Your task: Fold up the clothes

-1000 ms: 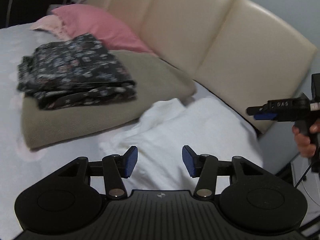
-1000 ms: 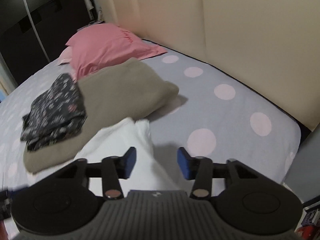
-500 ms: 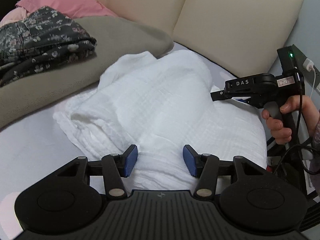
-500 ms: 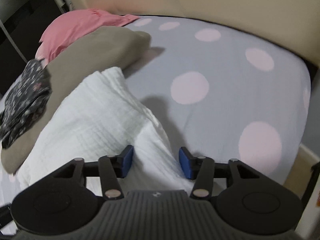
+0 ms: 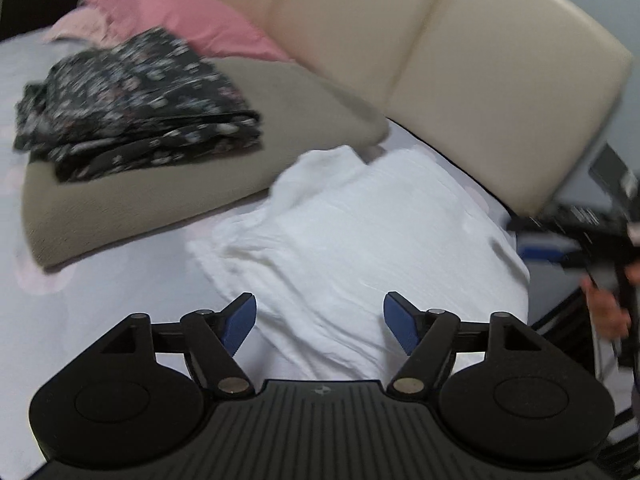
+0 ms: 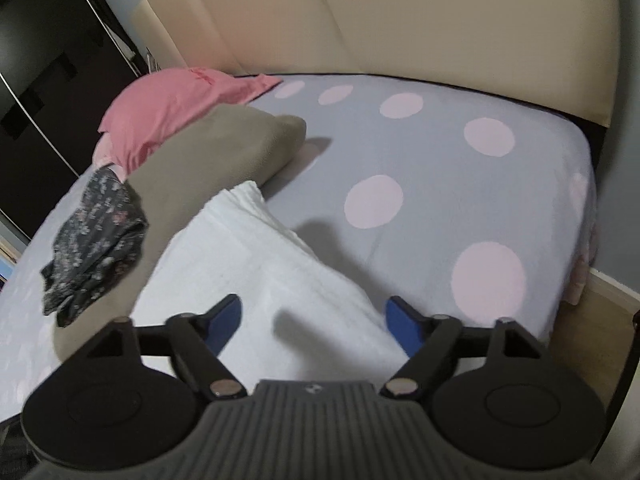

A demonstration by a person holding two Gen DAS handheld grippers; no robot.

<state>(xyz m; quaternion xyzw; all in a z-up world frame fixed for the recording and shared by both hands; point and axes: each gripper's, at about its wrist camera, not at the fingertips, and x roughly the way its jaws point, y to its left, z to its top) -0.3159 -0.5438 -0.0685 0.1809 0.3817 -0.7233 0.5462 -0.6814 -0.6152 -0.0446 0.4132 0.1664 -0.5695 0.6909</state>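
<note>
Motion blur smears the floral garment (image 5: 132, 108), and the frame edge crops the right gripper (image 5: 576, 240).

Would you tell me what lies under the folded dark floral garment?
The folded dark floral garment rests on an olive-grey cushion. Whatever the cushion covers on the bed is hidden.

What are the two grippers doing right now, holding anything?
Left gripper: jaws opening, nothing gripped, white garment beneath.
Right gripper: jaws opening, nothing gripped, over the same white garment.
</note>
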